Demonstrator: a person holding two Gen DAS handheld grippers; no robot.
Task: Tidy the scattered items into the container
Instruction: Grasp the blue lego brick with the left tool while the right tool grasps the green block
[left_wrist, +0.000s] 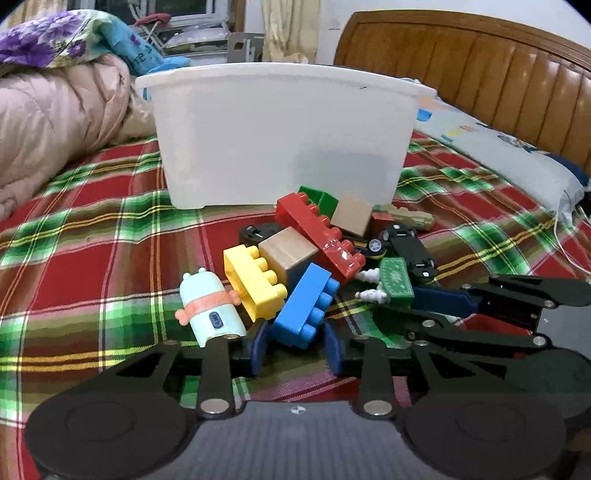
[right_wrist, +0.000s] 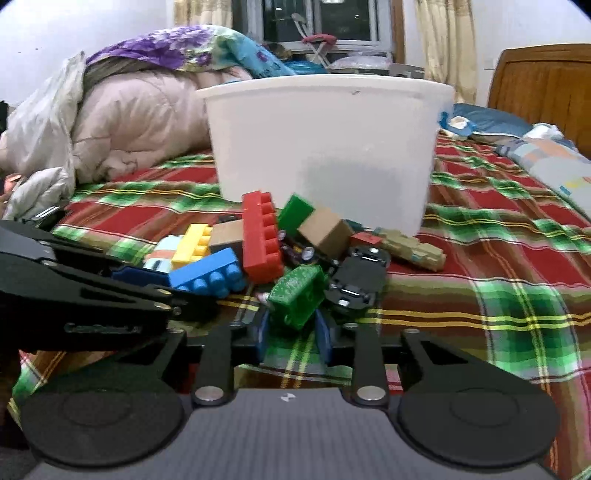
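Observation:
A pile of toys lies on the plaid bedspread in front of a white plastic tub (left_wrist: 280, 136) (right_wrist: 325, 147). My left gripper (left_wrist: 297, 347) has its two blue fingers on either side of a blue brick (left_wrist: 304, 308) (right_wrist: 208, 275); I cannot tell whether they press it. My right gripper (right_wrist: 291, 334) has its fingers around a green toy block (right_wrist: 297, 293) (left_wrist: 395, 282); contact is unclear. The pile also holds a red brick (left_wrist: 317, 236) (right_wrist: 260, 236), a yellow brick (left_wrist: 255, 282), wooden cubes (left_wrist: 288, 253), black toy cars (right_wrist: 360, 278) and a mint figure (left_wrist: 210, 308).
Rolled quilts (left_wrist: 55, 122) (right_wrist: 122, 122) lie to the left behind the tub. A pillow (left_wrist: 517, 155) and the wooden headboard (left_wrist: 480, 62) are to the right. Each gripper shows in the other's view: the right one (left_wrist: 443, 299), the left one (right_wrist: 140, 275).

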